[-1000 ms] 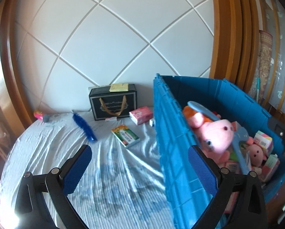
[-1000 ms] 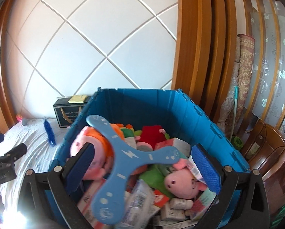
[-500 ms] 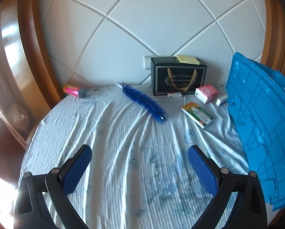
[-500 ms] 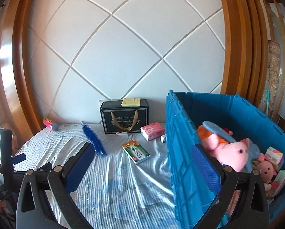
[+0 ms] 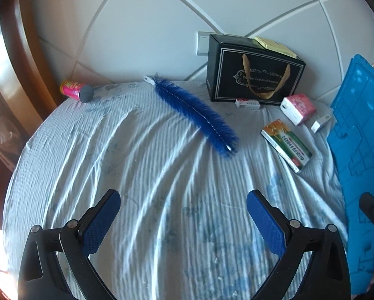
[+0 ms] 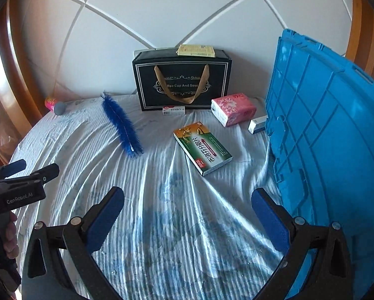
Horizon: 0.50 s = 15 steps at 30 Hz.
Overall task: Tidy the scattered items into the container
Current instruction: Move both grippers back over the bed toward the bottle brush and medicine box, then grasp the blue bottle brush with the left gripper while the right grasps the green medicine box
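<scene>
The blue crate (image 6: 332, 135) stands at the right; I see only its outer wall (image 5: 359, 155). On the sheet lie a blue feather brush (image 5: 197, 115) (image 6: 121, 125), a green-orange medicine box (image 6: 203, 147) (image 5: 285, 145), a pink tissue pack (image 6: 233, 108) (image 5: 298, 107), a small white box (image 6: 257, 125) (image 5: 320, 123), a small red-white box (image 6: 174, 110) (image 5: 247, 103) and a pink can (image 5: 76, 90) (image 6: 54, 105). My left gripper (image 5: 183, 215) and right gripper (image 6: 188, 211) are open and empty, above the sheet and short of the items.
A black gift box (image 6: 181, 82) (image 5: 254, 75) with a yellow packet on top stands against the padded white headboard. Wooden frame runs along the left. The left gripper (image 6: 19, 175) shows at the right view's left edge.
Both grippers swung left, away from the crate's inside, and moved closer to the scattered items on the sheet. The toys inside the crate are out of view now.
</scene>
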Tool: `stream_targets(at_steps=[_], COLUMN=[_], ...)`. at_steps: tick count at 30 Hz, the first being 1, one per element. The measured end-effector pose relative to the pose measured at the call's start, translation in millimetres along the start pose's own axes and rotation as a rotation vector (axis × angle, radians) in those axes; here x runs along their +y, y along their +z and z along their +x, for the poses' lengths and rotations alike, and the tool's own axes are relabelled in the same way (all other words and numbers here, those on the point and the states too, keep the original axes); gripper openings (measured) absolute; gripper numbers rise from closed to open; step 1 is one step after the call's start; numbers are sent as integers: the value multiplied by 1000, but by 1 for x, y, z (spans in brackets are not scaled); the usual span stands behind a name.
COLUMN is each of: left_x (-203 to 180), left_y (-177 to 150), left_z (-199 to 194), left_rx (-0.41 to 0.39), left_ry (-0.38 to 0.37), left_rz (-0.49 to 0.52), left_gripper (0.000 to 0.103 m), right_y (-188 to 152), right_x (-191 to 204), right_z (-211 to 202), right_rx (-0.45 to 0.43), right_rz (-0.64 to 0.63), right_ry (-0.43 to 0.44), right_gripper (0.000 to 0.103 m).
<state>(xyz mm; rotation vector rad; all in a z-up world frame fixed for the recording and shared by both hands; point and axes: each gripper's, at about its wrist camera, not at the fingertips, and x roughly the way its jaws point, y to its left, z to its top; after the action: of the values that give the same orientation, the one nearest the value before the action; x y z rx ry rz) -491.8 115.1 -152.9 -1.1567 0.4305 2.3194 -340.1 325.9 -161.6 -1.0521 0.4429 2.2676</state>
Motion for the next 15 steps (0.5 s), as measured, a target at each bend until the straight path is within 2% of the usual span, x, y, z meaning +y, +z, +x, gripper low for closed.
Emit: stream_targets(at_steps=[5,10,15], left_x=[-20,-30,-29], left_y=[52,107,125], left_z=[72,144,217], left_rx=[55,54,112], left_ry=[-8,49,70], left_rz=[-11,-64,-114], left_gripper=[102,102,97], right_y=[23,46,58], right_x=[-16,-26,-30], right_z=[73,147,209], right_rx=[49,63,93], right_rz=[12,7,-53], right_ry=[3,7,-30], right_gripper=[103,103,103])
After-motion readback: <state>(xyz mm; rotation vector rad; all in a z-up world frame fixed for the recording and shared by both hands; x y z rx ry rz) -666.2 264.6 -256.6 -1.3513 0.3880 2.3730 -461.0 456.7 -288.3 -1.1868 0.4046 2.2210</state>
